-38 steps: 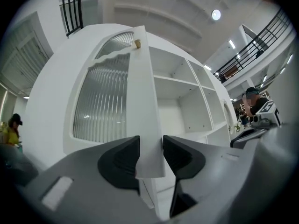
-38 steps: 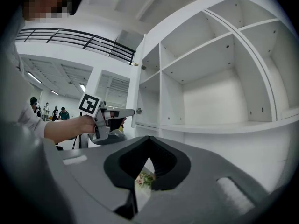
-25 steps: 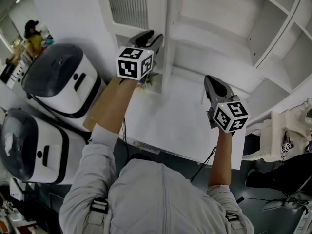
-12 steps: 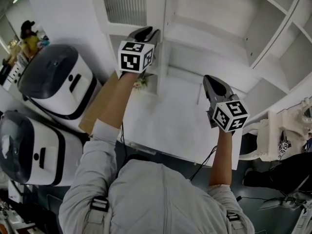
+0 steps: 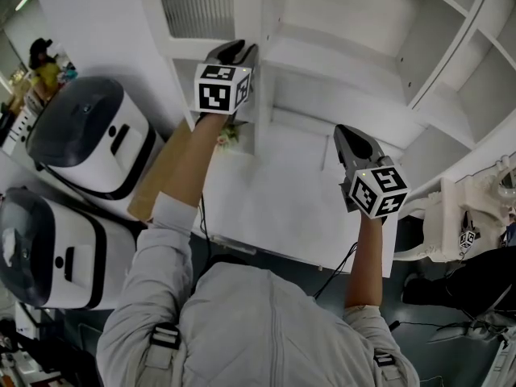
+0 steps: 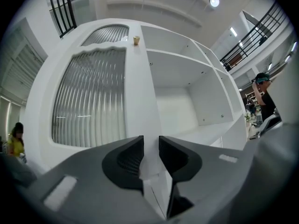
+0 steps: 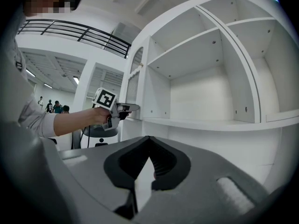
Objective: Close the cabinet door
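The left gripper (image 6: 150, 155) pinches the door (image 6: 135, 92) by its thin edge. Its 2 jaws have just been closing on it. The door stands tall, long side up and down, with its edge toward the jaws and its ribbed glass (image 6: 88, 97) to their left. The right gripper (image 7: 148, 160) is squeezed shut on nothing, with the shelves (image 7: 205, 122) ahead of it.

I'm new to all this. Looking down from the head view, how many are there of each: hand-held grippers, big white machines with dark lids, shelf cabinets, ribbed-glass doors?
Hand-held grippers: 2 (left gripper, right gripper)
White machines with dark lids: 2
White shelf cabinet: 1
Ribbed-glass cabinet door: 1
Total: 6
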{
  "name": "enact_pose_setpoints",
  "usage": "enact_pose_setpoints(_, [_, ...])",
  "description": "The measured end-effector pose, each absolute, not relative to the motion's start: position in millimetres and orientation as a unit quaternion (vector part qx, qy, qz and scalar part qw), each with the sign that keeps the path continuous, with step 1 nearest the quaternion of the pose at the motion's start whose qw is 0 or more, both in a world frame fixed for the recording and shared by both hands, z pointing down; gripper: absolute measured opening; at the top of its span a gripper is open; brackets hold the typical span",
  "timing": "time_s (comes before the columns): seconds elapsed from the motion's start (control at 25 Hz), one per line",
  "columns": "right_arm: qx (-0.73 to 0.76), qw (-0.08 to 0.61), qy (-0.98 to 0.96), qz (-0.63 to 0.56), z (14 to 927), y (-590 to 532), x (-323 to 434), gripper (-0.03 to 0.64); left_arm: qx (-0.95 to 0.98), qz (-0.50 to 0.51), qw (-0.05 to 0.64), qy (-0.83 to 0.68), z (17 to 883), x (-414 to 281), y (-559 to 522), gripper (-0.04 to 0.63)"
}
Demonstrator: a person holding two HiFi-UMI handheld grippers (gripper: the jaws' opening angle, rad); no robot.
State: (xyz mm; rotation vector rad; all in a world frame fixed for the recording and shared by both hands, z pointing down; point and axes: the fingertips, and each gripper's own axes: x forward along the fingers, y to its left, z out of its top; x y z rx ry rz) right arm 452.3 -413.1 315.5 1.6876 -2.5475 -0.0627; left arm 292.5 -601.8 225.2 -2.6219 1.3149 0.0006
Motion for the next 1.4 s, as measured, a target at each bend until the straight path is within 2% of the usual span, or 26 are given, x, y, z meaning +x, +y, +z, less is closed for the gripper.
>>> enact_pose_setpoints(0.48, [0.539,0.029,-0.841,-0.033,296.7,-419.4,415.6,0.002,-0.899,0.017,0.106,0.425,232.7,262.0,-577.7,0.129])
enact_pose_setpoints(0.96, [0.511,0.033,-0.857,-0.048,283.3,-417.1,311.7,0.002,-0.891,-0.004,0.135,0.433,250.2,136.2,-511.2,0.016])
enact_pose_setpoints(1.4, [0.505,0.038,-0.861,-0.050,281.1,-391.1,200.3,0.002,-0.888,-0.017,0.125,0.443,279.0,19.2,-449.0,0.016])
